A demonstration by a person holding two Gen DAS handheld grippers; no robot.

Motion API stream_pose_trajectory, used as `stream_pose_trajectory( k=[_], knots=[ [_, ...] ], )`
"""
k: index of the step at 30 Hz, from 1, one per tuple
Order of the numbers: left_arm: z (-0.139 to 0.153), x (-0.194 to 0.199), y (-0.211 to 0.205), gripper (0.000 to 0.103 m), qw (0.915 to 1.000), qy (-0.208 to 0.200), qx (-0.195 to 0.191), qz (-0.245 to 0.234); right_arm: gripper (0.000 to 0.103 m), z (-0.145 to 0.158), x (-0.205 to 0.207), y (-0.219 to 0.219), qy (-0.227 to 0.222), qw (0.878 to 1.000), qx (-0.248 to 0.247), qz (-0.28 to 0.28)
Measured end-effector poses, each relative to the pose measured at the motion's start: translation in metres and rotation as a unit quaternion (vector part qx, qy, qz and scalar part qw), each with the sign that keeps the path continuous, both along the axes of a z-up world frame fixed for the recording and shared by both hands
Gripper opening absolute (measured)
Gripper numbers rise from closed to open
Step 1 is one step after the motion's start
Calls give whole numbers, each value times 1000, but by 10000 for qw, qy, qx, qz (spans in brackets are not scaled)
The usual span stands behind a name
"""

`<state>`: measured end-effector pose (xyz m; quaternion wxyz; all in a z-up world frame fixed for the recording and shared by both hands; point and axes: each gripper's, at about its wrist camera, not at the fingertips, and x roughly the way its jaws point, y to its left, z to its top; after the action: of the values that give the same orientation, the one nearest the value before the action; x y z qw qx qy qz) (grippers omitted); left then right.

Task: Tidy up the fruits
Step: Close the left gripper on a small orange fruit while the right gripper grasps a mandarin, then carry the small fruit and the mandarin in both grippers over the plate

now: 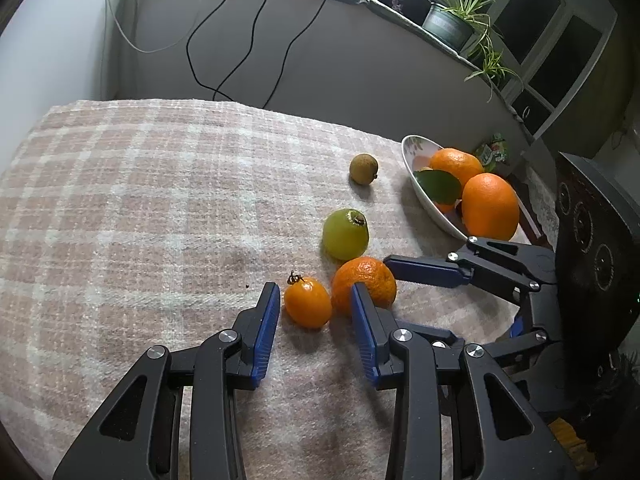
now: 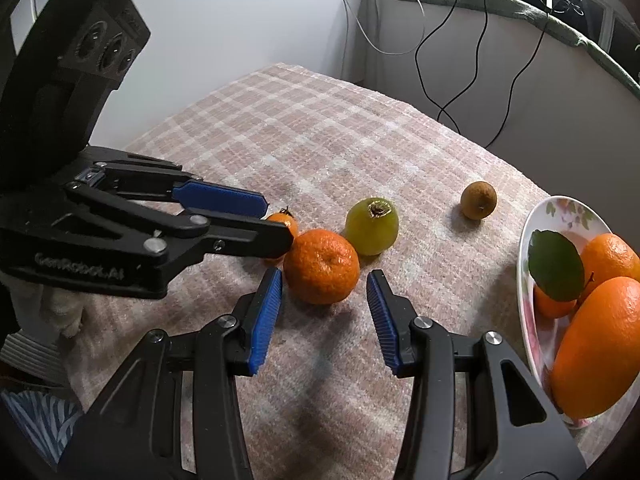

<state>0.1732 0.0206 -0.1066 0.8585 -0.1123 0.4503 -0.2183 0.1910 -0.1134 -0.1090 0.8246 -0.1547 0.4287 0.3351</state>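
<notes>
On the plaid cloth lie a small orange tomato [image 1: 307, 302], a mandarin [image 1: 363, 285], a green fruit [image 1: 345, 234] and a small brown fruit [image 1: 363, 168]. My left gripper [image 1: 315, 298] is open, with the tomato between its fingers. My right gripper [image 2: 325, 278] is open around the mandarin [image 2: 321, 266], just short of it. In the right wrist view the tomato [image 2: 284, 224] is partly hidden behind the left gripper [image 2: 276, 220]. The right gripper [image 1: 420, 308] also shows in the left wrist view. A white floral bowl [image 1: 416, 160] holds oranges [image 1: 489, 206] and a green leaf.
The bowl [image 2: 532, 224] sits at the cloth's right edge. The green fruit [image 2: 372, 226] and brown fruit [image 2: 478, 200] lie beyond the mandarin. Cables [image 1: 256, 32] hang down the grey wall behind. A potted plant [image 1: 448, 24] stands on the ledge.
</notes>
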Motion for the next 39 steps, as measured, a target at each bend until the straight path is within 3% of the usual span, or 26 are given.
stream_pose_trajectory(
  k=[14,18,23,39],
  knots=[
    [-9,0,-1,32,9999,133,19,-101,41,0,-3,-5,40,10000,10,19],
    [-10,4,-3,23,9999,120,38,-60,41,2,-6,-13,33,10000,22,-47],
    [-9,4,-7,23,9999,54,127,-46,41,6,-9,-23,4,9999,79,-137],
    [16,-9,-14,23,9996,-268,-17,-59,41,45,-33,-86,-331,9953,662,-632]
  ],
)
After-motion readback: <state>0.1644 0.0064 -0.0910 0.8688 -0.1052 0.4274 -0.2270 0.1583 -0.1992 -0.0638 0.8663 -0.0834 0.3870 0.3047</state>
